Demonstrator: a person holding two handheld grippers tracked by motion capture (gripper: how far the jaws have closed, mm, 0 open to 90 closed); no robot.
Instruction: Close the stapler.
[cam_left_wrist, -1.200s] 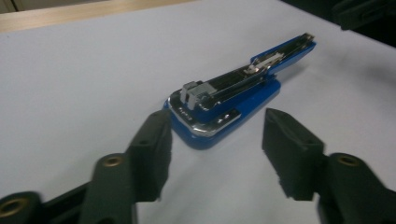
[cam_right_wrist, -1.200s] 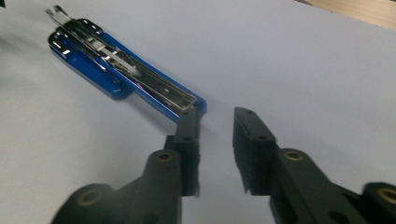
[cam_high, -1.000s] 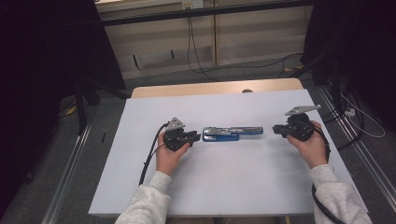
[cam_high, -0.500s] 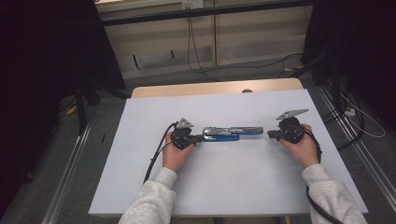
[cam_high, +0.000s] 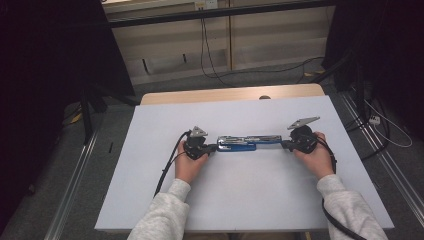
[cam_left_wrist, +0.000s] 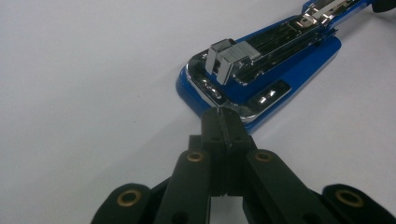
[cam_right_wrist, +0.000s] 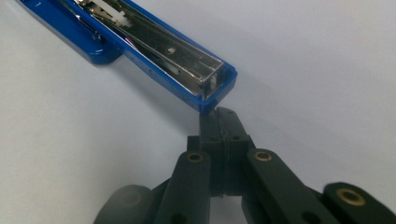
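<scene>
On the white table (cam_high: 150, 200) lies a blue stapler (cam_high: 248, 143), opened out flat. Left gripper (cam_left_wrist: 219, 116) and right gripper (cam_right_wrist: 218, 114) touch its two ends, jaws closed tight, holding nothing. Next, I think, they push it shut.

Light grey sleeves (cam_high: 165, 217), black jaws (brass-coloured rivets), trailing black cables (cam_high: 167, 167)

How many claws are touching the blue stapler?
2. The left claw sits shut at the stapler's left end, tips against its base. The right claw sits shut at the right end, tips at the opened arm's blue tip. Neither grips it.
</scene>
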